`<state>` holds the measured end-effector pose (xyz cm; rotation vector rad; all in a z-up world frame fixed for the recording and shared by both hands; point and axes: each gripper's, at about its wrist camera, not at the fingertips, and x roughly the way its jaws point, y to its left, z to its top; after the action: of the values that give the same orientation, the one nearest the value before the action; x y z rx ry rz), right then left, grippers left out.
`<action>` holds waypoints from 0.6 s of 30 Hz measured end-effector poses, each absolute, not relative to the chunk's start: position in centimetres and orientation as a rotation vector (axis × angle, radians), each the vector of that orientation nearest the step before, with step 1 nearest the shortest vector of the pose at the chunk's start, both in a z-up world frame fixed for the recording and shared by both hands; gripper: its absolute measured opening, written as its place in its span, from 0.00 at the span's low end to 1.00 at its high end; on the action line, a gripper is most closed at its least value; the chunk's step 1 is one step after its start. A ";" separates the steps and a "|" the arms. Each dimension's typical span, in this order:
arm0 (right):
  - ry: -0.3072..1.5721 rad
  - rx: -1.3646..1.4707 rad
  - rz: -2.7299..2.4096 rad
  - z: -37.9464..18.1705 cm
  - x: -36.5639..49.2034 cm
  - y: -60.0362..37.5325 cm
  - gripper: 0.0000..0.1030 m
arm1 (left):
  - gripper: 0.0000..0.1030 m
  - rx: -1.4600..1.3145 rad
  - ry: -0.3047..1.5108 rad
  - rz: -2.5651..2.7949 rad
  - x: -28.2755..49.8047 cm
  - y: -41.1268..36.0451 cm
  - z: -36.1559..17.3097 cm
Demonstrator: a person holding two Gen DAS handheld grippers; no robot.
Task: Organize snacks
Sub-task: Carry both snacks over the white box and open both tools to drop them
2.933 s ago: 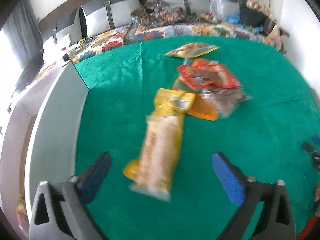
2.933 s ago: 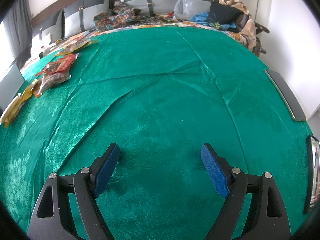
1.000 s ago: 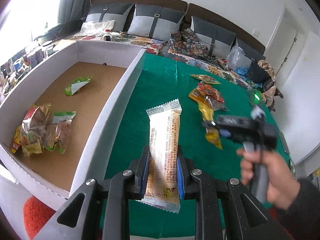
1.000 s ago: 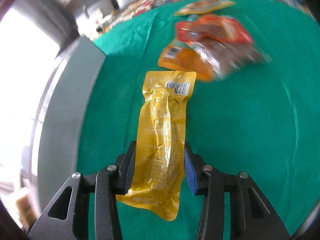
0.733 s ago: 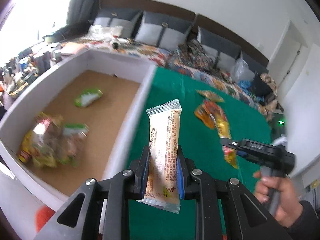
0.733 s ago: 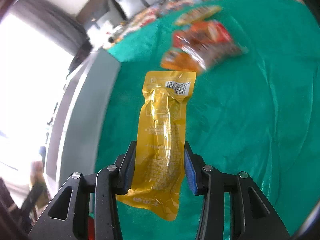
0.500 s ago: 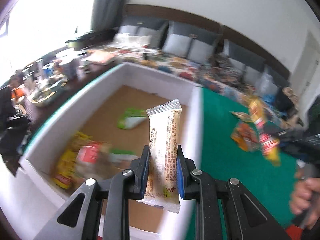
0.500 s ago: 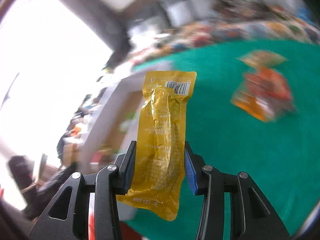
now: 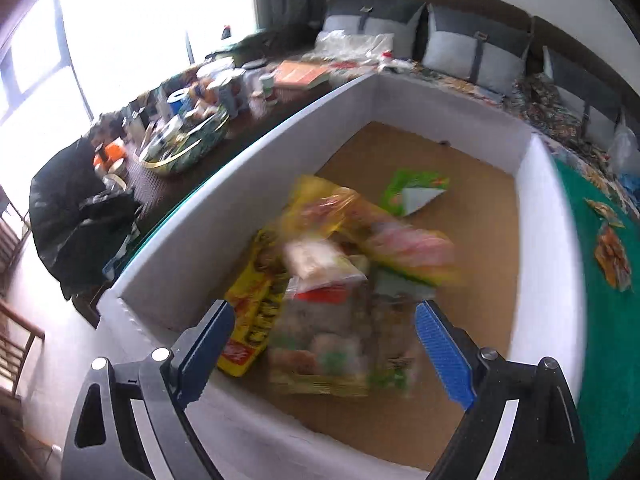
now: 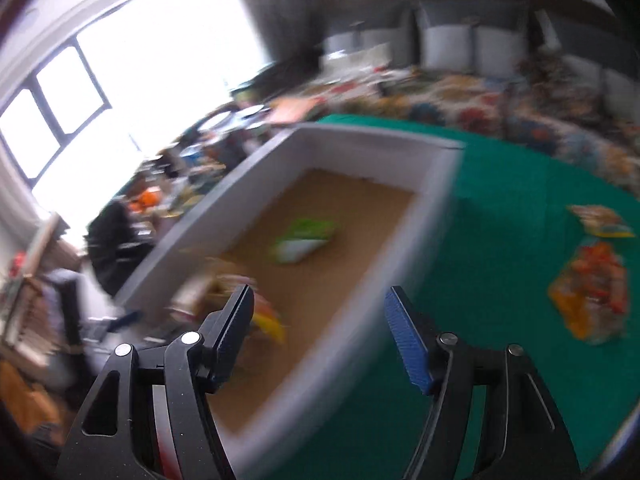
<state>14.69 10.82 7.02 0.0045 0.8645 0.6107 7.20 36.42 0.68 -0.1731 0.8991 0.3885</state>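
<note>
Left wrist view: left hand-held gripper (image 9: 322,340) over the near end of the white box (image 9: 248,168); jaws have just been opening, now wide apart, nothing pressed between them.
Box: white walls, brown cardboard floor.
Box contents: a blurred heap of snack packets (image 9: 320,288) at the near end; count in the heap cannot be told. A yellow packet with a red corner (image 9: 250,316) lies at its left edge. One green packet (image 9: 414,196) lies apart, nearer the far wall.
Snacks outside: two small clusters on the green surface (image 9: 600,320), an orange packet cluster (image 9: 612,258) and a smaller packet (image 9: 604,210) beyond it.
Right wrist view: right hand-held gripper (image 10: 320,336) above the box's near right wall; jaws have just been opening, now apart, empty. Heavy blur.
Same view, surface: orange cluster (image 10: 592,288) and one packet (image 10: 600,220) well apart from the box.
</note>
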 end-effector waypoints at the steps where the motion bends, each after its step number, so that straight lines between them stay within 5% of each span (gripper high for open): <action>1: 0.854 -0.006 0.577 5.9 15.5 9.5 0.69 | 0.89 -0.156 0.871 0.372 7.4 35.2 1.2; 7: 0.829 -0.129 0.225 -0.7 14.9 -5.0 0.69 | 0.90 -0.056 0.775 0.192 10.7 27.1 3.1; 18: 0.937 -0.049 -0.246 -7.7 12.5 -29.7 0.70 | 0.90 0.160 0.898 0.172 13.9 19.9 -0.5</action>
<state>12.46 -29.66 -7.71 -0.0491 0.9373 -0.2457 13.93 19.86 -0.50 0.1600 0.8982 0.1721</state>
